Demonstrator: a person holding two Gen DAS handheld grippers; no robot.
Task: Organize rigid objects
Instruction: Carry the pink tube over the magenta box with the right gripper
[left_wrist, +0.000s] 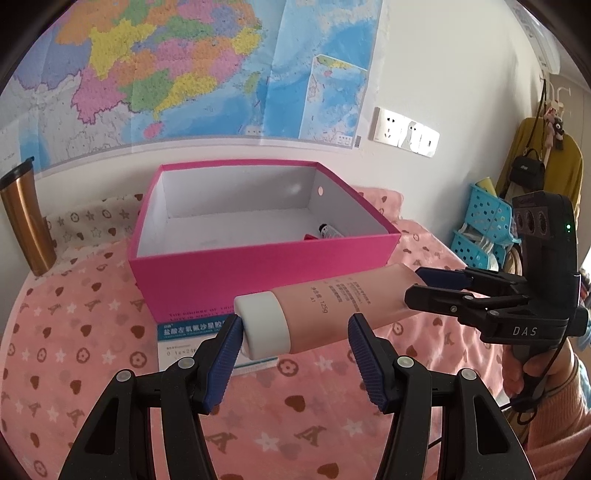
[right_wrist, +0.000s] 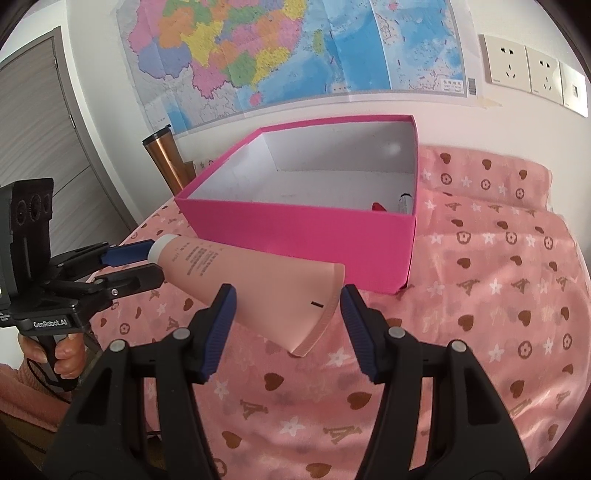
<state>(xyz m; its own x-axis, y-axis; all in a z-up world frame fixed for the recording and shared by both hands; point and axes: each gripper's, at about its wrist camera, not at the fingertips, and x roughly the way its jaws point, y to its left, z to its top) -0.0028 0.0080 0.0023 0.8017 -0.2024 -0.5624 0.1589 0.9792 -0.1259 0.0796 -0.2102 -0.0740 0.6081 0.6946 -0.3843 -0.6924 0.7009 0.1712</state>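
A pink tube (left_wrist: 332, 302) with a white cap (left_wrist: 264, 325) hangs level in the air in front of the pink box (left_wrist: 258, 273). My left gripper (left_wrist: 295, 325) is shut on its cap end, one pad against the cap and the other against the body. From the right, my right gripper (right_wrist: 286, 295) is shut across the flat crimped end of the tube (right_wrist: 240, 273). In the right wrist view the left gripper (right_wrist: 147, 264) shows at the cap. The open pink box (right_wrist: 295, 225) holds a small tube and a red item in its near right corner.
A blue and white medicine carton (left_wrist: 173, 332) lies on the pink patterned cloth (left_wrist: 92, 350), against the box front. A copper tumbler (left_wrist: 22, 221) stands at far left. Blue baskets (left_wrist: 484, 229) sit at right. A hand (right_wrist: 66, 354) grips the left gripper's handle.
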